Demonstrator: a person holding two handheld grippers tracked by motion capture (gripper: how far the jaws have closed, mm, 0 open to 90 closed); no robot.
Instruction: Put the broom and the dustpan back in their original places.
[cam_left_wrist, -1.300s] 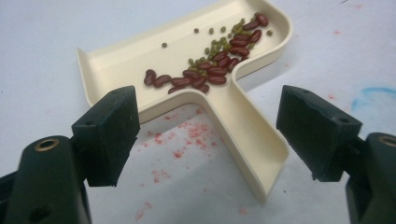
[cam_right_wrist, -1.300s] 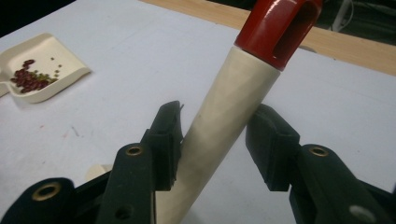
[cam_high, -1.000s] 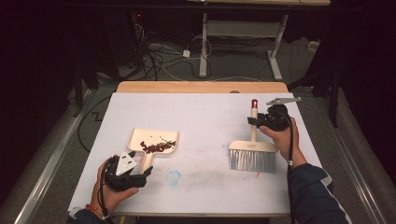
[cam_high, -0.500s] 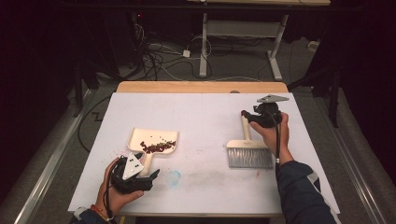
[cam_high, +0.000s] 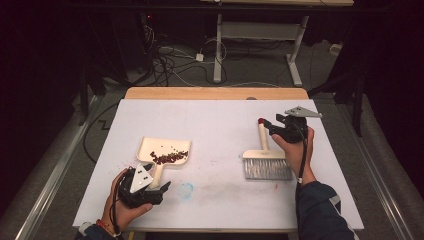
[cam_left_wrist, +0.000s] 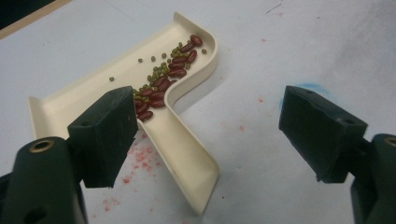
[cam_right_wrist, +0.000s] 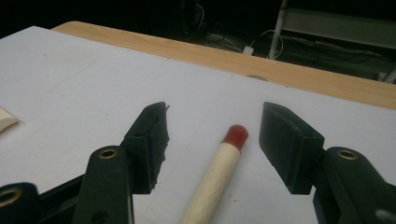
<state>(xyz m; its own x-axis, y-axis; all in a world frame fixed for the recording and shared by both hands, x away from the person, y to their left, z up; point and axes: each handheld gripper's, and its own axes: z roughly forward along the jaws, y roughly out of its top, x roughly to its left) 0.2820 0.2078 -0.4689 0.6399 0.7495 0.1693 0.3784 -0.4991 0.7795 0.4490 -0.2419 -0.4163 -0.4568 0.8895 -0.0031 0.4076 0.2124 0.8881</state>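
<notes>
1. High view, nearest edge: the left gripper (cam_high: 161, 188) sits at the near left of the white table (cam_high: 220, 125), held in the person's left hand (cam_high: 120, 207). Its jaws stand wide apart and grip nothing.
2. Left gripper view: the cream dustpan (cam_left_wrist: 140, 98) lies flat on the table just ahead of that gripper. Its handle (cam_left_wrist: 189, 163) runs back toward the camera, beside the left-hand jaw and between the two jaws without touching either.
3. Left gripper view: red kidney beans (cam_left_wrist: 166, 84) and small green beans (cam_left_wrist: 159, 72) lie heaped in the pan against its curved rear wall; a few green ones lie apart on the pan floor. Red and blue stains mark the table beside the handle.
4. High view, near right: the hand brush (cam_high: 265, 162) lies flat on the table, grey bristles toward the person, well apart from the dustpan.
5. High view, farther on: the right gripper (cam_high: 267, 124) is held at the red-tipped end of the brush handle (cam_high: 262, 137), the right hand (cam_high: 295, 150) behind it.
6. Right gripper view: the jaws have just been opening. The handle's red tip (cam_right_wrist: 235, 134) lies between them, clear of both pads; nothing is gripped.
7. Far side: a bare wooden table edge (cam_high: 215, 93), then cables on the dark floor.
</notes>
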